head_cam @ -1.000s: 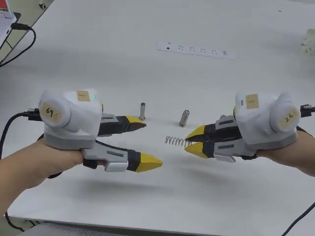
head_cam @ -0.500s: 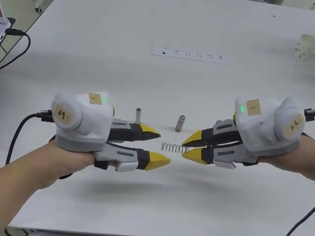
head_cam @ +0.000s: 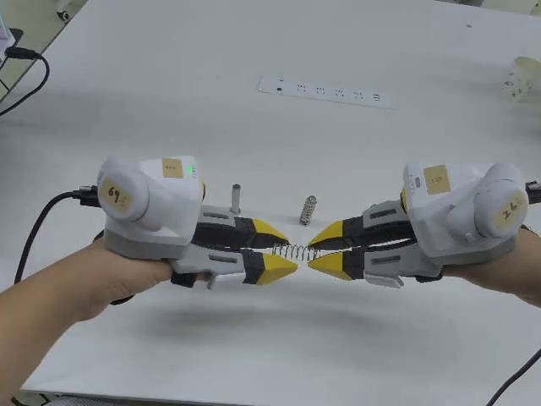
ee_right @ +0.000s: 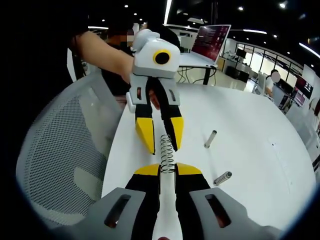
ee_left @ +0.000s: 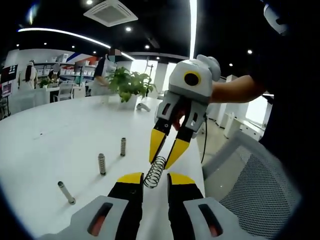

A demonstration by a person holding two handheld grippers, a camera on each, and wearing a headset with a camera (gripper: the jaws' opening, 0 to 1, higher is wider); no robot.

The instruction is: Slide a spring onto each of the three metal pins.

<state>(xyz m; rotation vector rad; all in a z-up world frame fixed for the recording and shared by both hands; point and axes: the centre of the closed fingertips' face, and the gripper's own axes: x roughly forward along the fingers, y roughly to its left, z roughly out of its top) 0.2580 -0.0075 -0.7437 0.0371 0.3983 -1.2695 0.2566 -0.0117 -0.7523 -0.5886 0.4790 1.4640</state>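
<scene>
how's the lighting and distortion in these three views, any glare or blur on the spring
head view: even soft light, a faint diffuse shadow on the table below the hands, spring sharp; left gripper view: fisheye curves the table's edge, ceiling strip light blown out, background dim; right gripper view: same bending, spring crisp, mesh chair bowed at the side.

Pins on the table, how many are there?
3, in a row in the left gripper view: a bare pin nearest, a middle pin wearing a spring, and a far pin.
</scene>
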